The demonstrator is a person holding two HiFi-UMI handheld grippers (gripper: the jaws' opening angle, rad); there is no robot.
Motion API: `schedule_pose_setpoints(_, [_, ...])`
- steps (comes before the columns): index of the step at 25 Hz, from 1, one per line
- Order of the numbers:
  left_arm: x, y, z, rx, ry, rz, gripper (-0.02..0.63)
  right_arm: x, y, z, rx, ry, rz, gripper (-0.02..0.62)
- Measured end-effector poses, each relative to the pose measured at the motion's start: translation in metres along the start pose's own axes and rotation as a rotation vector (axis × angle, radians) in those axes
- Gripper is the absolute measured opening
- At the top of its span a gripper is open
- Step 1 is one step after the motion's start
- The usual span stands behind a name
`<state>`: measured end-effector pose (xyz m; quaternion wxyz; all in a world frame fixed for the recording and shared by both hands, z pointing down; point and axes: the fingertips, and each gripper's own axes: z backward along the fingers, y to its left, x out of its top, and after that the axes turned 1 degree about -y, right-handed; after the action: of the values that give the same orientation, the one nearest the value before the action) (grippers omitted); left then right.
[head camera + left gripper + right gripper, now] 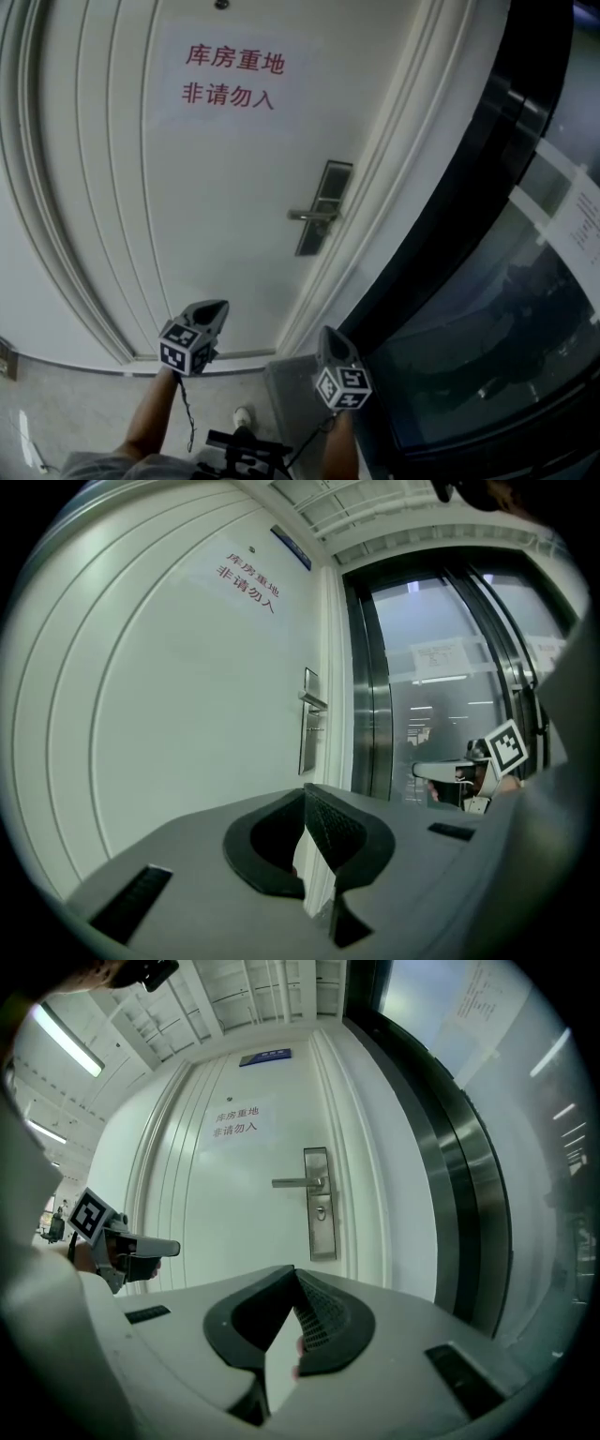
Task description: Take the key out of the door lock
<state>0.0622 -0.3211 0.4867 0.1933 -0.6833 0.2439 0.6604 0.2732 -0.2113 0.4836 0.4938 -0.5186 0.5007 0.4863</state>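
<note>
A white door (216, 187) carries a steel lock plate (323, 220) with a lever handle (307, 216). In the right gripper view the lock plate (320, 1204) faces me, and a small fitting (321, 1212) sits below the handle (295, 1183). I cannot make out a key there. My left gripper (217, 307) and right gripper (329, 334) are both held well short of the door, pointing at it, the right one nearer the lock side. Each has its jaws together with nothing between them: left gripper (305, 789), right gripper (294, 1271).
A paper sign with red characters (232, 77) is stuck high on the door. A dark-framed glass wall (487, 309) runs along the right of the door frame, with a paper notice (577, 225) on it. A shoe (243, 415) shows on the floor below.
</note>
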Motion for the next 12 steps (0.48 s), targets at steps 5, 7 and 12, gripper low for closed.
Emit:
schedule_pose_setpoints(5, [0.002, 0.012, -0.026, 0.008, 0.005, 0.011, 0.007, 0.005, -0.012, -0.028, 0.01, 0.008, 0.013, 0.006])
schedule_pose_setpoints(7, [0.004, 0.017, -0.035, 0.011, 0.006, 0.017, 0.006, 0.007, -0.016, -0.038, 0.01, 0.015, 0.019, 0.006])
schedule_pose_setpoints(12, [0.004, 0.025, -0.057, 0.021, 0.014, 0.009, 0.006, 0.008, -0.029, -0.059, 0.014, 0.026, 0.027, 0.006])
